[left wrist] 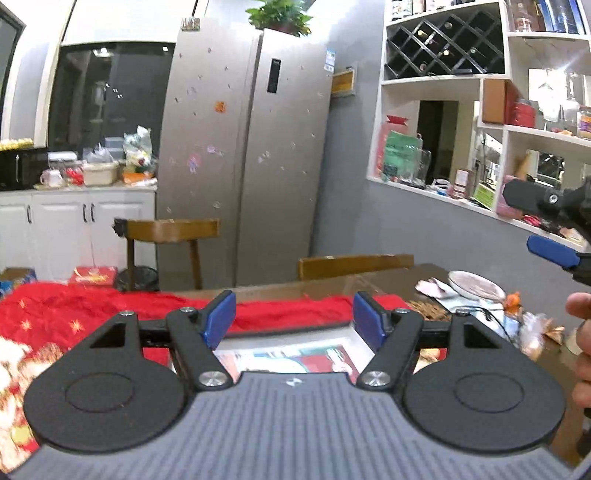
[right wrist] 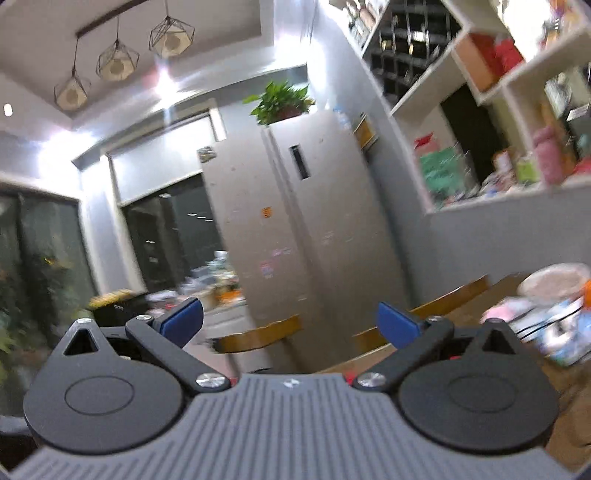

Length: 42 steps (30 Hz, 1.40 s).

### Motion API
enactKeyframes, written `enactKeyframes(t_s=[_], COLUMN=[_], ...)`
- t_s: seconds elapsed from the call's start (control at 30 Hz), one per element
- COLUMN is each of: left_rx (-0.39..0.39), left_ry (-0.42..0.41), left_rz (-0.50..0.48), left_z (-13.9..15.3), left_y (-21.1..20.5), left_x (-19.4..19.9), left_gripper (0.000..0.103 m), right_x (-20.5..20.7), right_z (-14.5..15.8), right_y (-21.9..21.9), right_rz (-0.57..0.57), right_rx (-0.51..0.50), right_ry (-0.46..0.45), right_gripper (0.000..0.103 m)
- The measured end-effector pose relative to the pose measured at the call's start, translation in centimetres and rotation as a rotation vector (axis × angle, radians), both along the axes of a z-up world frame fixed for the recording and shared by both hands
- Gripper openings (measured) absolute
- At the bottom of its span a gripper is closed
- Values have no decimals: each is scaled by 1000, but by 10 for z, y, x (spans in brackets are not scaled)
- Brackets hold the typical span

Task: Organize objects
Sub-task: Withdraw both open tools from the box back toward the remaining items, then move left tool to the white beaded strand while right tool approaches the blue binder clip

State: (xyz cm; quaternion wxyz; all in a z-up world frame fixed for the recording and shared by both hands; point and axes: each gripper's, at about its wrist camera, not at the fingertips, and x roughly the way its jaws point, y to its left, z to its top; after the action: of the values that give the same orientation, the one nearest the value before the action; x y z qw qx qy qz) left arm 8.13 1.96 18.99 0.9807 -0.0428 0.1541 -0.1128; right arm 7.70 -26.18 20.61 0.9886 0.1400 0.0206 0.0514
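Over the dining table, from the left wrist view: left gripper raised, blue pads spread apart with nothing pinched between them. Beneath the pads, a red cloth with gold stars draped across the near side of the table, and a flat printed box or picture lying just under the gripper, details blurred. Farther right on the table, a white plate among loose wrappers. At the right edge, part of the right gripper and a hand. Behind, a silver refrigerator topped by a green plant, two wooden chairs and white wall shelves.

From the right wrist view, heavily blurred: right gripper pointing level toward the refrigerator, pads spread wide, empty. Low right, table clutter and a pale plate.
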Motion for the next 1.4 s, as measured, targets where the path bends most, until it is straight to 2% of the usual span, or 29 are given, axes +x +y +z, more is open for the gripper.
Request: enactKeyframes(t_s=[0.17, 0.33, 0.47, 0.53, 0.6, 0.67, 0.8, 0.87, 0.9, 0.93, 1.0, 1.13, 1.27, 1.37, 1.4], left_rx=[-14, 25, 10, -18, -33, -18, 10, 30, 41, 46, 49, 55, 76, 81, 83], left_ry=[-10, -26, 18, 64, 86, 70, 60, 62, 76, 96, 127, 134, 173, 176, 183], left_rz=[-26, -5, -57, -72, -75, -64, -92, -97, -105, -104, -103, -86, -76, -63, -56], left_z=[-28, -71, -110, -129, -145, -157, -172, -176, -181, -185, -191, -197, -199, -198, -199], left_y=[-11, -28, -29, -26, -24, -23, -26, -29, -32, -34, -35, -36, -41, -43, -43], left_x=[-21, -33, -21, -10, -5, -6, -8, -7, -5, -2, 3, 7, 16, 18, 20], left_gripper=[75, 75, 75, 74, 74, 74, 73, 73, 71, 65, 61, 60, 60, 56, 51], right_x=[-10, -6, 1, 7, 14, 22, 22, 23, 25, 28, 32, 33, 36, 39, 39], right_z=[-28, -71, -107, -126, -143, -150, -161, -169, -172, -175, -178, -183, -187, -192, -193], right_y=[3, 13, 7, 4, 0, -3, -1, -1, 0, 1, 2, 6, 12, 13, 14], right_rz=[-10, 0, 19, 25, 31, 64, 69, 104, 125, 136, 157, 146, 158, 194, 196], right_rx=[-51, -83, -77, -73, -39, -16, -38, -29, -31, -34, -30, -60, -85, -80, -86], right_ry=[46, 113, 125, 143, 185, 259, 298, 339, 365, 390, 437, 465, 503, 535, 536], right_gripper=[103, 103, 101, 96, 94, 93, 93, 89, 87, 86, 86, 86, 85, 82, 80])
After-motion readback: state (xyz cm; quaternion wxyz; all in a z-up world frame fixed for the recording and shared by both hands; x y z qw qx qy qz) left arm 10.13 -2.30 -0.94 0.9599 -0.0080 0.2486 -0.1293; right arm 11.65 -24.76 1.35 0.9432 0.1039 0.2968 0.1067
